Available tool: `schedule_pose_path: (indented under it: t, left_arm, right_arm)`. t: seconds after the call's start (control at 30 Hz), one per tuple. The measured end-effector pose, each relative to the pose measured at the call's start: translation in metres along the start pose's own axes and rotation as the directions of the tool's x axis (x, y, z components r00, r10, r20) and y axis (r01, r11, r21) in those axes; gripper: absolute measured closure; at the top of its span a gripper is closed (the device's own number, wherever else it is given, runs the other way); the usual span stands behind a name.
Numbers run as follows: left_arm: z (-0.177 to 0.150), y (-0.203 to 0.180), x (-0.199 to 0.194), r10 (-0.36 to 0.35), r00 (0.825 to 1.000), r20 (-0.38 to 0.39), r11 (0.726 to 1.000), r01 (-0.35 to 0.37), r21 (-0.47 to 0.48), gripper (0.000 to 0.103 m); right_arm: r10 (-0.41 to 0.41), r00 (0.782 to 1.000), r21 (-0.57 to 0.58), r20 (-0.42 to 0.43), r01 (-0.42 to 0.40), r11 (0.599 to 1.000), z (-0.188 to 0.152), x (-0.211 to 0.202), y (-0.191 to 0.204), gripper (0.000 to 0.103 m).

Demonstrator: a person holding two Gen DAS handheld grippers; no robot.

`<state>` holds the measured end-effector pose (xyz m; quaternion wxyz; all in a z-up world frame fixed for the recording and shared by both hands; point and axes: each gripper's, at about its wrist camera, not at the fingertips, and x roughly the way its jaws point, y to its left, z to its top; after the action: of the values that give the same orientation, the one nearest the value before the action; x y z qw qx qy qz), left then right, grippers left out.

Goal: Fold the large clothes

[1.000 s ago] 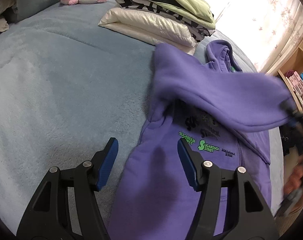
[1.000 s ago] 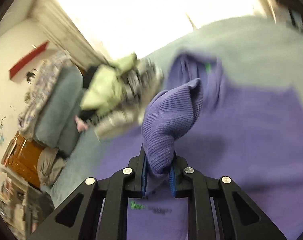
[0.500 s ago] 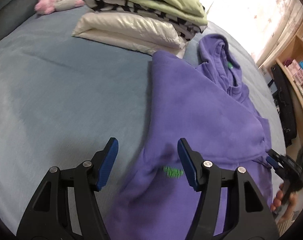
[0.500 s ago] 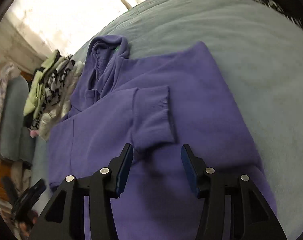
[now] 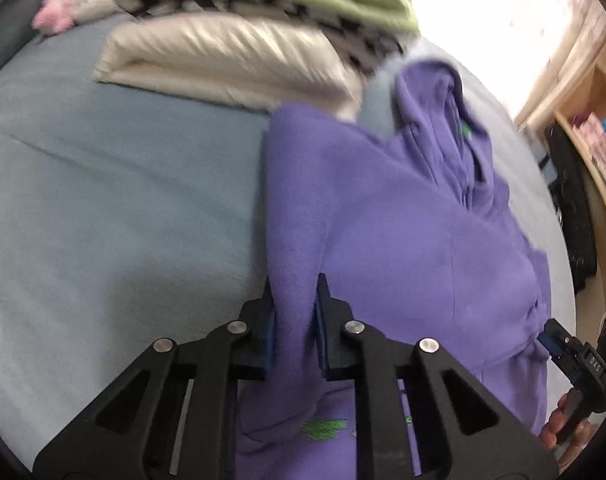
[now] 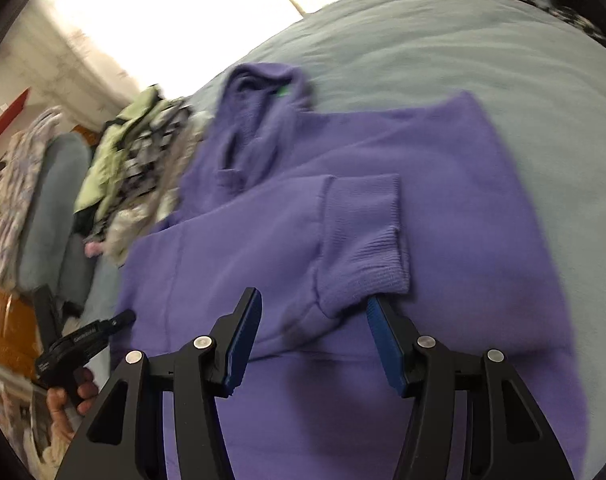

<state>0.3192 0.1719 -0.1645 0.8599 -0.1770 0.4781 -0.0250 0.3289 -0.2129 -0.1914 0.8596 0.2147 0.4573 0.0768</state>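
Since a moment ago the left gripper (image 5: 293, 312) jaws are closing on the purple hoodie's (image 5: 403, 240) left folded edge on the bed (image 5: 103, 200), while the right gripper (image 6: 313, 340) jaws, opening and empty, straddle the dropped cuff (image 6: 363, 232); pinch both layers before lifting.

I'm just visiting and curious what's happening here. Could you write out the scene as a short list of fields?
surface: blue-grey blanket on a bed
garment: purple hoodie, sleeve cuff folded across its body
left gripper: closing on the hoodie's side edge
right gripper: opening, just below the cuff, holding nothing
nearby: stack of folded clothes, pink plush toy
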Motion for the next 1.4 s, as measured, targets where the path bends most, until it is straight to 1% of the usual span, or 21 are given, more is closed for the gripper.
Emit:
schedule_pose_path:
  t: [0.07, 0.17, 0.27, 0.33, 0.4, 0.47, 0.63, 0.8, 0.83, 0.87, 0.9, 0.93, 0.97, 1.03, 1.07, 1.1, 1.17, 1.2, 1.27, 1.33, 1.4]
  left_arm:
    - [-0.002, 0.02, 0.001, -0.051, 0.999, 0.014, 0.997, 0.051, -0.054, 0.091]
    - [-0.006, 0.038, 0.009, -0.119, 0.993, -0.01, 0.988, 0.118, -0.099, 0.088]
    - [-0.003, 0.033, 0.006, -0.088, 0.996, -0.019, 0.995, 0.087, -0.049, 0.084]
    - [0.004, 0.025, 0.0, -0.055, 0.998, -0.025, 0.998, 0.055, 0.02, 0.081]
    - [0.009, 0.018, -0.005, -0.02, 1.0, -0.013, 0.997, 0.021, 0.079, 0.074]
    - [0.018, 0.01, -0.005, 0.008, 1.0, -0.004, 0.993, -0.007, 0.121, 0.059]
    - [0.047, -0.004, 0.012, 0.064, 0.998, 0.0, 0.99, -0.064, 0.126, 0.057]
    - [0.075, -0.009, 0.053, 0.146, 0.988, -0.047, 0.983, -0.139, 0.122, 0.056]
    - [0.078, -0.01, 0.058, 0.153, 0.987, -0.05, 0.982, -0.146, 0.117, 0.056]
    - [0.081, -0.01, 0.061, 0.154, 0.987, -0.045, 0.983, -0.148, 0.109, 0.056]
    - [0.082, -0.012, 0.062, 0.162, 0.986, -0.033, 0.981, -0.157, 0.116, 0.06]
    - [0.083, -0.018, 0.06, 0.173, 0.985, 0.003, 0.973, -0.171, 0.154, 0.086]
    - [0.082, -0.025, 0.057, 0.191, 0.98, 0.048, 0.961, -0.197, 0.195, 0.089]
    - [0.077, -0.033, 0.051, 0.216, 0.968, 0.125, 0.943, -0.24, 0.231, 0.09]
    - [0.073, -0.035, 0.049, 0.219, 0.963, 0.159, 0.938, -0.252, 0.237, 0.09]
    - [0.069, -0.033, 0.049, 0.223, 0.957, 0.184, 0.937, -0.262, 0.23, 0.09]
    - [0.066, -0.024, 0.056, 0.22, 0.956, 0.193, 0.949, -0.256, 0.186, 0.089]
    - [0.064, -0.019, 0.059, 0.211, 0.958, 0.196, 0.955, -0.245, 0.169, 0.088]
    - [0.061, -0.015, 0.06, 0.204, 0.958, 0.201, 0.96, -0.236, 0.149, 0.082]
    - [0.062, -0.012, 0.056, 0.193, 0.961, 0.199, 0.964, -0.223, 0.144, 0.08]
    - [0.064, -0.009, 0.046, 0.202, 0.961, 0.192, 0.961, -0.232, 0.152, 0.077]
  right_arm:
    - [-0.017, 1.0, -0.047, -0.001, 0.017, 0.999, 0.001, 0.005, 0.014, 0.047]
    - [-0.037, 0.999, -0.064, -0.013, 0.036, 0.997, 0.001, 0.011, 0.022, 0.047]
    - [-0.033, 0.999, -0.04, -0.017, 0.033, 0.999, 0.0, 0.005, 0.012, 0.047]
    - [-0.036, 0.999, -0.025, -0.006, 0.036, 0.999, 0.001, -0.005, 0.002, 0.047]
    - [-0.048, 0.999, -0.018, 0.015, 0.049, 0.999, 0.005, -0.013, -0.007, 0.047]
    - [-0.062, 0.998, -0.006, 0.021, 0.062, 0.998, 0.013, -0.016, -0.018, 0.046]
    - [-0.048, 0.998, 0.027, 0.032, 0.047, 0.999, 0.044, -0.001, -0.024, 0.046]
    - [-0.048, 0.998, 0.021, -0.039, 0.049, 0.999, 0.068, 0.042, -0.02, 0.046]
    - [-0.053, 0.997, 0.003, -0.052, 0.053, 0.999, 0.07, 0.051, -0.017, 0.05]
    - [-0.076, 0.996, -0.053, -0.05, 0.073, 0.996, 0.07, 0.058, -0.011, 0.06]
    - [-0.11, 0.993, -0.131, -0.045, 0.103, 0.986, 0.07, 0.064, 0.0, 0.08]
    - [-0.133, 0.991, -0.171, -0.023, 0.127, 0.977, 0.068, 0.065, 0.009, 0.083]
    - [-0.132, 0.991, -0.19, 0.004, 0.13, 0.973, 0.07, 0.063, 0.015, 0.085]
    - [-0.073, 0.994, -0.19, 0.084, 0.088, 0.978, 0.075, 0.054, 0.023, 0.085]
    - [-0.077, 0.991, -0.183, 0.111, 0.096, 0.978, 0.077, 0.053, 0.023, 0.085]
    - [-0.118, 0.985, -0.164, 0.122, 0.138, 0.977, 0.081, 0.057, 0.019, 0.085]
    - [-0.193, 0.979, -0.131, 0.059, 0.199, 0.971, 0.085, 0.078, 0.007, 0.083]
    - [-0.195, 0.98, -0.108, 0.024, 0.197, 0.974, 0.085, 0.086, -0.001, 0.077]
    - [-0.17, 0.985, -0.082, 0.029, 0.172, 0.982, 0.086, 0.081, -0.007, 0.073]
    - [-0.185, 0.982, -0.058, 0.025, 0.187, 0.981, 0.089, 0.071, -0.011, 0.057]
    - [-0.214, 0.975, -0.042, 0.06, 0.216, 0.975, 0.088, 0.053, -0.015, 0.047]
